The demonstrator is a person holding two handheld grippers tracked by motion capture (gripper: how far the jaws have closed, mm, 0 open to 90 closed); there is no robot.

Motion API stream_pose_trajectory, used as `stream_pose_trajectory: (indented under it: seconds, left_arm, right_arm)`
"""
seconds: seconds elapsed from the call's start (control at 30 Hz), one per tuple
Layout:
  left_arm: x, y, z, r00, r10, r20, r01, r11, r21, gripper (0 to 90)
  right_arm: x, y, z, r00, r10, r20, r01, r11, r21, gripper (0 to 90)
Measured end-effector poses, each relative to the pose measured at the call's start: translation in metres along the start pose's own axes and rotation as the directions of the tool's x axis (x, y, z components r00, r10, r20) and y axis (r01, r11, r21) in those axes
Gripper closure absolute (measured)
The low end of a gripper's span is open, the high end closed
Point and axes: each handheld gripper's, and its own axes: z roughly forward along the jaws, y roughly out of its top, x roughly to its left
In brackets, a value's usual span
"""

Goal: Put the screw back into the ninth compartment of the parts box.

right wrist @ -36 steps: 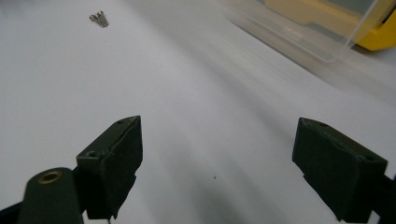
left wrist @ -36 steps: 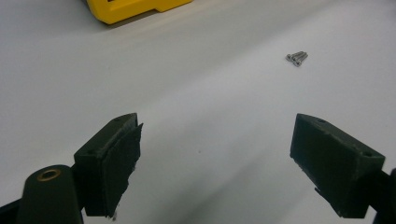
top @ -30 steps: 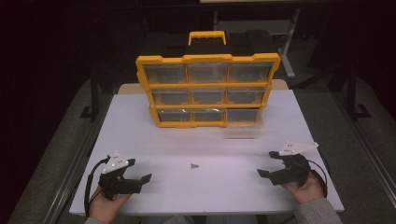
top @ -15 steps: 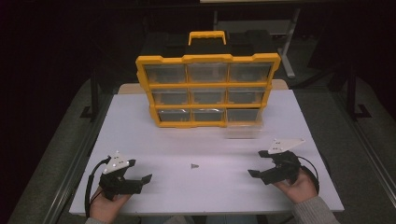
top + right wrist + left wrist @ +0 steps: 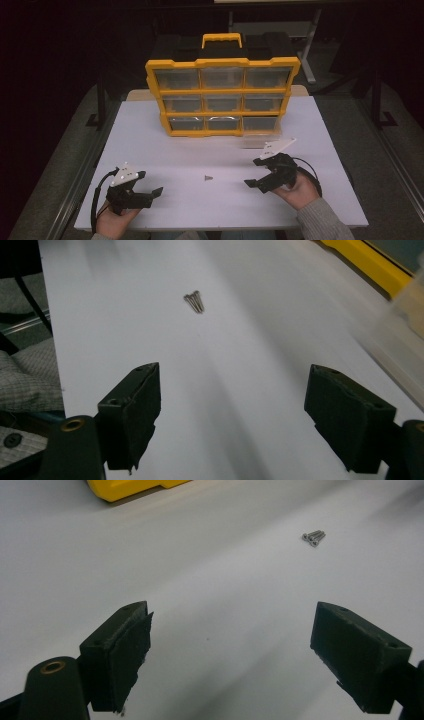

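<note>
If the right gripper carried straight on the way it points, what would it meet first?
Probably the screws on the table; the right gripper, jaws open, aims roughly at them, with nothing between. Depth is unclear.

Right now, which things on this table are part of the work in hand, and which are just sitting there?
In the work:
- screws, a small cluster lying between the grippers
- right gripper, open, aimed at them, nothing between its jaws
- left gripper, open

Just there:
- yellow drawer cabinet at the back
- clear tray in front of it
- table

From above the near edge the high view looks forward and down; both gripper views skim low over the table (image 5: 165, 150), sharing the screws (image 5: 313, 536) near twelve o'clock.
</note>
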Motion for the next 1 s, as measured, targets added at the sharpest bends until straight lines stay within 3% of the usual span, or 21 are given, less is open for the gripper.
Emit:
stream_pose_trajectory:
  seconds: [0.17, 0.2, 0.43, 0.67, 0.83, 0.93, 1.0]
  left_arm:
    - [0.0, 0.0, -0.001, 1.0, 0.006, 0.001, -0.006, 1.0, 0.003, 15.7]
    - [0.001, 0.0, -0.001, 1.0, 0.006, 0.001, -0.006, 1.0, 0.007, 15.7]
    - [0.001, 0.0, -0.002, 0.9999, 0.013, 0.0, -0.013, 0.9999, 0.005, 15.7]
    - [0.001, 0.001, -0.002, 0.9999, 0.012, 0.004, -0.012, 0.9999, 0.005, 15.7]
    - [0.001, 0.001, -0.002, 0.9999, 0.012, 0.004, -0.012, 0.9999, 0.005, 15.7]
    - [0.002, 0.001, -0.002, 0.9998, 0.02, 0.006, -0.02, 0.9997, 0.012, 15.7]
    - [0.002, 0.001, -0.002, 0.9998, 0.021, 0.007, -0.021, 0.9997, 0.01, 15.7]
  right_arm:
    - [0.005, 0.023, 0.016, 0.9985, -0.04, -0.037, 0.041, 0.999, 0.036, 26.8]
    - [0.005, 0.033, 0.024, 0.9961, -0.067, -0.056, 0.07, 0.996, 0.05, 29.0]
    - [0.003, 0.056, 0.05, 0.9868, -0.115, -0.114, 0.125, 0.988, 0.088, 37.0]
    - [0.005, 0.075, 0.074, 0.977, -0.162, -0.14, 0.178, 0.977, 0.117, 46.5]
    - [0.004, 0.082, 0.087, 0.9733, -0.16, -0.165, 0.183, 0.973, 0.138, 52.4]
    - [0.005, 0.087, 0.102, 0.9645, -0.179, -0.195, 0.211, 0.964, 0.162, 58.5]
    - [0.005, 0.088, 0.109, 0.9652, -0.174, -0.195, 0.21, 0.961, 0.181, 61.5]
